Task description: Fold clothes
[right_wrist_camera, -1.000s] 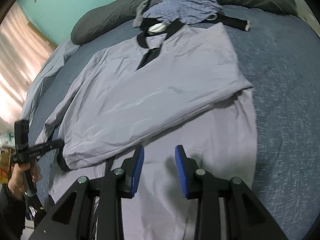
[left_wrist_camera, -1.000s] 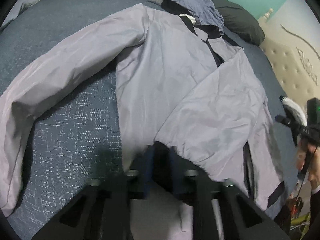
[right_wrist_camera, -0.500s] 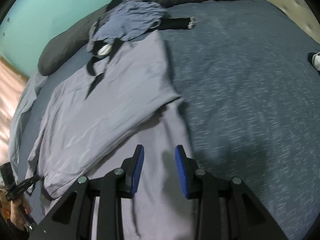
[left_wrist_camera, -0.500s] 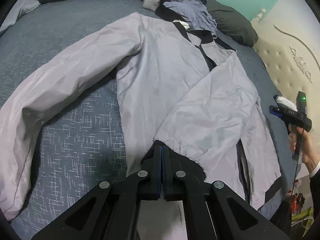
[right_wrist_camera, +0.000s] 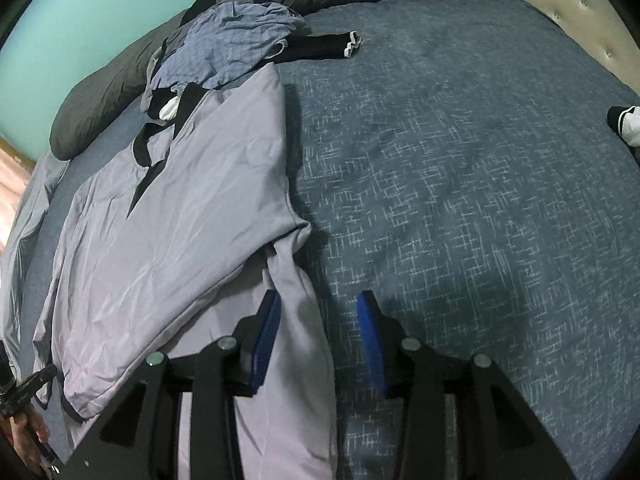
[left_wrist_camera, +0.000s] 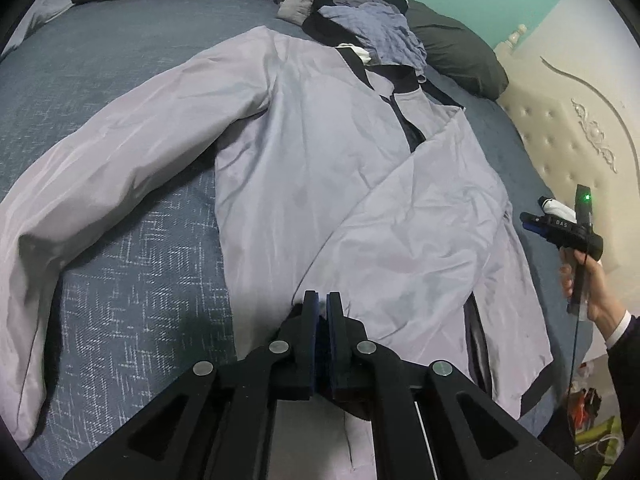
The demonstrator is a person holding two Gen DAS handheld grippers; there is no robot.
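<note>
Blue bedding (left_wrist_camera: 132,312) with a pale crosshatch weave is covering the bed, and a light grey jacket (left_wrist_camera: 320,184) with black trim is lying face up across it, collar toward the dark pillows (left_wrist_camera: 452,56) at the head edge. One sleeve (left_wrist_camera: 104,184) is stretching out flat toward the left edge of the bed, while the other sleeve (left_wrist_camera: 420,224) is lying folded across the jacket's front. A crumpled blue checked garment (right_wrist_camera: 232,52) is sitting on a small heap of clothes just beyond the collar, touching the pillows.

In the left wrist view, the left gripper (left_wrist_camera: 321,306) is sitting at the jacket's hem near the foot edge, its blue-padded jaws pressed together; whether any cloth is caught between them cannot be told. In the right wrist view, the right gripper (right_wrist_camera: 318,320) is hovering with its jaws spread wide over the jacket's lower side edge, one finger above grey cloth and the other above bare bedding. The person's hand (left_wrist_camera: 588,280) is gripping the right gripper's handle beside the cream tufted headboard (left_wrist_camera: 568,148).
</note>
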